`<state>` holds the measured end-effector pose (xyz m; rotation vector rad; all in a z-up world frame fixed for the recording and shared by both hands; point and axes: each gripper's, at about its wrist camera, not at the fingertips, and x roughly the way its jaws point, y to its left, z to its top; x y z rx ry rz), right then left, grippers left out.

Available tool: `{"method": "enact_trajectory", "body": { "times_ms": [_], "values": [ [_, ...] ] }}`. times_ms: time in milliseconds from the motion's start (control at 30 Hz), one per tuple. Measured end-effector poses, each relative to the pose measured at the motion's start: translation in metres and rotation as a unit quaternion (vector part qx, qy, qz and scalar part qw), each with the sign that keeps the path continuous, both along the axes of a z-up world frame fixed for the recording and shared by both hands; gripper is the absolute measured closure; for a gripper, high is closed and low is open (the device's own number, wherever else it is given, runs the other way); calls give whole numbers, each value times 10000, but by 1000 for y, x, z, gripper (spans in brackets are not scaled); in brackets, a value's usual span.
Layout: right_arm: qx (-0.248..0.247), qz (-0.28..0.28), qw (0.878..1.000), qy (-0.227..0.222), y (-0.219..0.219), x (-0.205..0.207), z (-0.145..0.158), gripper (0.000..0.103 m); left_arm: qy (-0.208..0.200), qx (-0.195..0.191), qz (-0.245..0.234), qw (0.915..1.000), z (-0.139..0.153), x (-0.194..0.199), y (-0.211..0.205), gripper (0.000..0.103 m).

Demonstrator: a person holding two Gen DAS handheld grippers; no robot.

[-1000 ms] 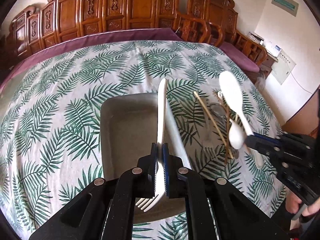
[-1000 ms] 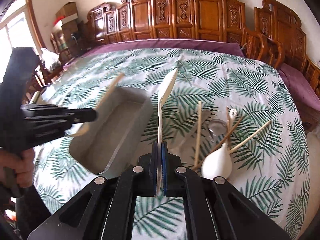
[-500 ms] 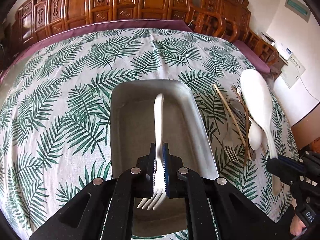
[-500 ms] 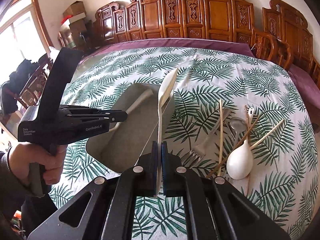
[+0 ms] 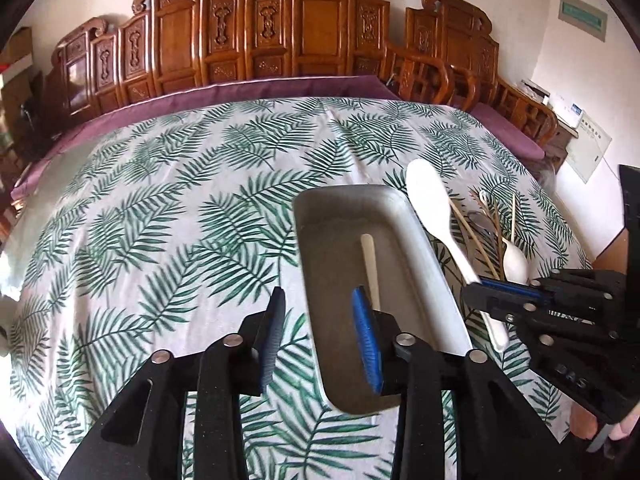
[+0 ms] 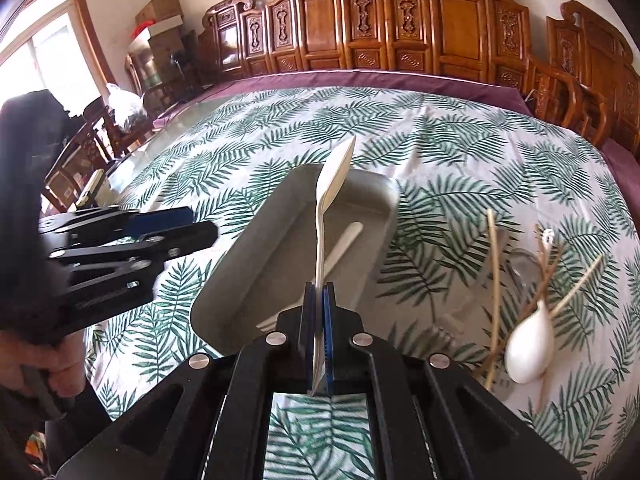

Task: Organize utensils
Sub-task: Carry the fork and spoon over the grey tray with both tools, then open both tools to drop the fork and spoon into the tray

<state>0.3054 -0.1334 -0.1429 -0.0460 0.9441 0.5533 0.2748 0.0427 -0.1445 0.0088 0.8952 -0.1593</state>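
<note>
Tray near right table edge, one fork inside; left tool opening, empty; right tool clamps one spatula.

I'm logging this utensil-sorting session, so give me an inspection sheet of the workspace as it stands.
Surface: table under a fern-print cloth.
Job's things: grey tray with a white fork lying inside; white rice paddle held over it.
Clutter: beside the tray, chopsticks, a white spoon and a metal spoon.
Grippers: left gripper, jaws opening, nothing between them; right gripper shut on the paddle's handle.
Cables: nothing seen.
Surroundings: carved wooden chairs, stacked boxes by a window.
</note>
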Motion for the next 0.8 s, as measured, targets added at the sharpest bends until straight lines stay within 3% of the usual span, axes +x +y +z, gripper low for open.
{"method": "enact_trajectory", "body": {
  "times_ms": [67, 200, 267, 533, 800],
  "values": [
    [-55, 35, 10000, 43, 10, 3, -5, 98, -129, 77, 57, 9999, 5, -8, 7, 56],
    [-127, 73, 9998, 118, 23, 9, -16, 98, -326, 215, 122, 9992, 12, -19, 19, 49],
    [-174, 85, 9997, 165, 29, 11, -22, 98, -415, 263, 158, 9987, 15, -24, 24, 38],
    [-203, 119, 9993, 277, 41, 15, -33, 97, -561, 252, 305, 9976, 18, -33, 39, 20],
    [-6, 142, 9997, 175, 27, 8, -21, 97, -559, 164, 221, 9981, 17, -36, 34, 14]
  ]
}}
